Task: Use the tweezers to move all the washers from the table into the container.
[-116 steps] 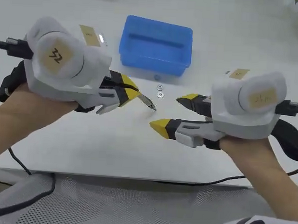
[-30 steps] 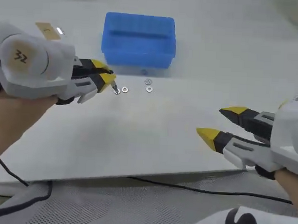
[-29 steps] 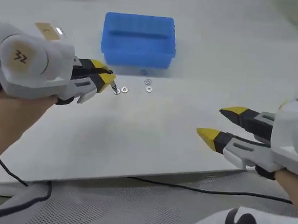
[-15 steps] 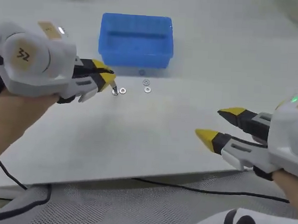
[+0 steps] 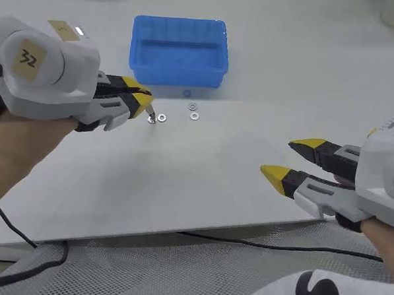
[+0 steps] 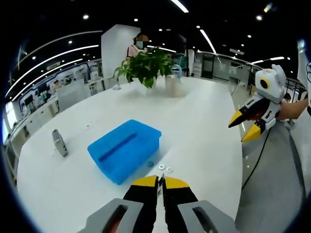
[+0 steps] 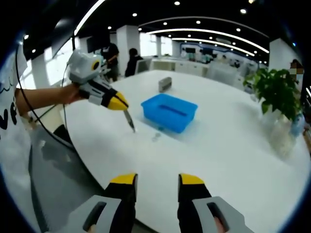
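Left gripper (image 5: 139,97) was clamped hard on the tweezers (image 5: 149,113), its yellow-tipped jaws pressed together with the thin metal shaft pinched between them. The tweezers angled down toward the table (image 5: 182,180), their point low and just beside the nearest washer (image 5: 161,118). Whether it touched the washer or the surface could not be told, nor how far the blades stood apart. Two more washers (image 5: 193,111) lay close together farther right, near the front wall of the blue container (image 5: 177,75). Right gripper (image 5: 290,159) hovered near the table's front edge, well apart from the washers, jaws spread wide and gripping nothing.
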The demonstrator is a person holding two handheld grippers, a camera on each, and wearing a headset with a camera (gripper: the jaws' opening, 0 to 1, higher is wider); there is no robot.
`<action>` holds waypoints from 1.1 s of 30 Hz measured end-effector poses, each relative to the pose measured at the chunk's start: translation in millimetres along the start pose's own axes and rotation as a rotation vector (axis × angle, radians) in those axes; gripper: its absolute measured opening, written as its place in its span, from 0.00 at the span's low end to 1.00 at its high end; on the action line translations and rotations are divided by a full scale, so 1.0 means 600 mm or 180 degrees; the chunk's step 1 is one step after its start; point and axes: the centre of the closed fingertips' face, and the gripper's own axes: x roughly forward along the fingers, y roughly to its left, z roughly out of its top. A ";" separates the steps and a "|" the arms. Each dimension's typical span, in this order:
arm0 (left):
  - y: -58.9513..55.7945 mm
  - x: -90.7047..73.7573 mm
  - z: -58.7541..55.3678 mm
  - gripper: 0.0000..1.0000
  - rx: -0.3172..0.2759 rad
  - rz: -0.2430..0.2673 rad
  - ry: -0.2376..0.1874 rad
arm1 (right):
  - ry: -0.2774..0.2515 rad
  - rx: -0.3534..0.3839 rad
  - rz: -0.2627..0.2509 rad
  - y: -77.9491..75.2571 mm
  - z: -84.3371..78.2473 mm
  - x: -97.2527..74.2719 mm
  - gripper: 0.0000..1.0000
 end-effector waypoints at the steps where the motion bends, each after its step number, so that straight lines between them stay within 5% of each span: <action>1: 0.000 0.001 0.000 0.00 0.0001 -0.0001 -0.0003 | -0.0002 0.0001 -0.0002 0.000 0.000 -0.001 0.30; 4: -0.004 0.011 -0.014 0.00 0.0015 -0.0031 0.0118 | -0.0020 0.0012 -0.0020 -0.003 0.003 -0.005 0.30; 10: 0.003 0.013 -0.012 0.00 -0.0078 -0.0006 -0.0009 | -0.0020 0.0018 -0.0076 -0.010 0.001 -0.008 0.28; 20: 0.015 0.011 -0.011 0.00 -0.0320 0.0025 0.0052 | -0.0006 -0.0082 -0.0148 -0.011 0.002 -0.010 0.26; 26: 0.015 0.005 -0.008 0.00 -0.0285 0.0036 0.0076 | -0.0034 -0.0151 -0.0247 -0.021 0.004 -0.018 0.39; 33: 0.009 0.001 -0.009 0.00 -0.0297 -0.0007 0.0074 | -0.0094 -0.0045 -0.0330 -0.049 0.008 -0.031 0.40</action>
